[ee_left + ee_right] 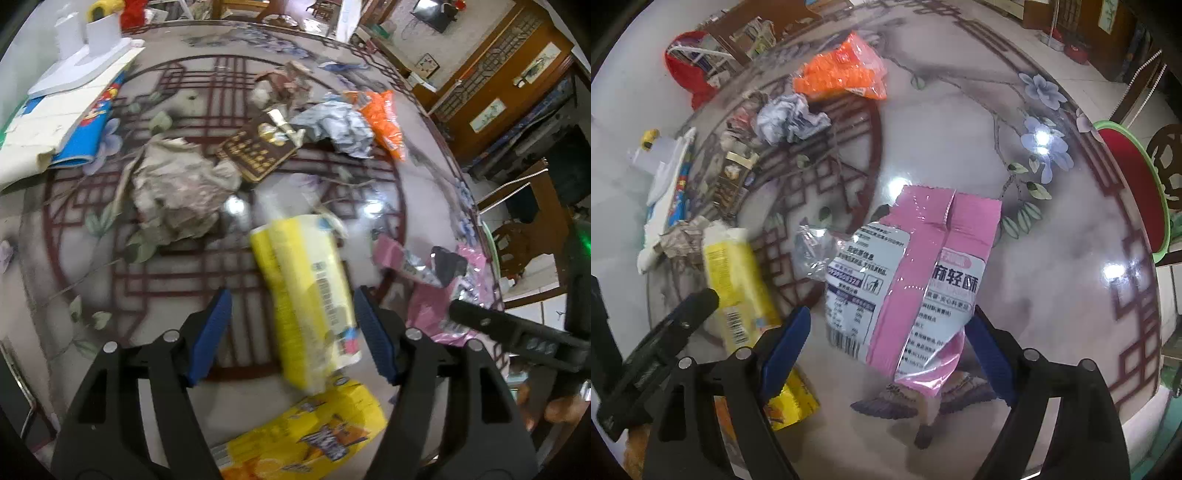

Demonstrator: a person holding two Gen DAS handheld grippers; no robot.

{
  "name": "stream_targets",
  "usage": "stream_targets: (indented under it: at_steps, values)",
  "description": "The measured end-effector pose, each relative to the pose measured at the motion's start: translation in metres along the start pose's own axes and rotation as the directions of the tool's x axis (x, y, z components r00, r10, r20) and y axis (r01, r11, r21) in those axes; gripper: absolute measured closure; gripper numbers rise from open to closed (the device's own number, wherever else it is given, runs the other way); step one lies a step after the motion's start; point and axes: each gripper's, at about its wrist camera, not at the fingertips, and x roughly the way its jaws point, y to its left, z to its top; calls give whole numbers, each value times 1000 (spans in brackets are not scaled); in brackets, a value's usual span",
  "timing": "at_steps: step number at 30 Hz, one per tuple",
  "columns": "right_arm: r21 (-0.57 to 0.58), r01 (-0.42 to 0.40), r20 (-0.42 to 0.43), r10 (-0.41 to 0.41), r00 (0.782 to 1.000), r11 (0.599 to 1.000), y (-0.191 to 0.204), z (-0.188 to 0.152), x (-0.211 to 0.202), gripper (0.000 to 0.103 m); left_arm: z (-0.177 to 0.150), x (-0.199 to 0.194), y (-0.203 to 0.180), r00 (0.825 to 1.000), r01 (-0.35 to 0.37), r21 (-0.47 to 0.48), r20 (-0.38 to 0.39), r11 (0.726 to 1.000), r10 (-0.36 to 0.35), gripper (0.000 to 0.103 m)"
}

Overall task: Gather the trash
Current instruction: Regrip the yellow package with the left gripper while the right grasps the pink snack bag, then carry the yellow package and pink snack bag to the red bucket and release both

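My left gripper point(291, 295) points down at the round patterned table point(92, 258). Its jaws are apart, and a blurred yellow wrapper point(306, 295) lies between the blue pads with a gap on the left side. A second yellow snack packet point(314, 432) lies under the gripper. My right gripper point(890, 313) stands open over a pink and white snack packet point(923, 266), and its left pad is off the packet. The yellow wrapper point(735, 273) shows to the left in the right wrist view.
Further back lie crumpled brownish paper point(177, 192), a brown packet point(255, 151), crumpled white paper point(336, 125) and an orange bag point(384, 118). White sheets and a blue booklet point(85, 122) lie at the left. A green-rimmed red basin point(1134, 177) sits past the table's right edge.
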Motion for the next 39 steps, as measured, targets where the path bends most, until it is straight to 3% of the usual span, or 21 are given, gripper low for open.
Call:
stream_targets:
  at_steps: [2, 6, 13, 15, 18, 21, 26, 34, 39]
  values:
    - [-1, 9, -3, -9, 1000, 1000, -2, 0, 4, 21, 2, 3, -7, 1000, 7, 16, -2, 1000, -7, 36]
    - [6, -8, 29, 7, 1000, 1000, -9, 0, -2, 48, 2, 15, -14, 1000, -5, 35, -30, 999, 7, 36]
    - [-18, -51, 159, 53, 986, 999, -10, 3, -40, 53, 2, 36, -16, 997, -16, 36, -77, 999, 19, 37]
    - [-22, -59, 176, 61, 983, 998, -10, 3, -46, 53, 2, 39, -14, 997, -21, 34, -80, 999, 23, 52]
    - [-18, -67, 182, 69, 981, 998, -12, 4, -48, 53, 2, 36, -14, 998, -14, 38, -65, 999, 16, 60]
    - [-21, -83, 197, 85, 977, 996, -12, 5, -54, 53, 5, 19, -16, 1000, -11, 31, -7, 999, 11, 62]
    - [-74, -66, 301, 85, 950, 995, -9, 8, -83, 53, 18, -23, -30, 992, -10, 38, 127, 999, 6, 62]
    - [-121, -46, 450, 96, 888, 992, -17, 19, -130, 53, 44, -75, -66, 956, 7, 67, 291, 998, -27, 62]
    - [-122, -52, 478, 104, 872, 991, -35, 28, -144, 53, 51, -89, -93, 939, 5, 87, 342, 996, -34, 62]
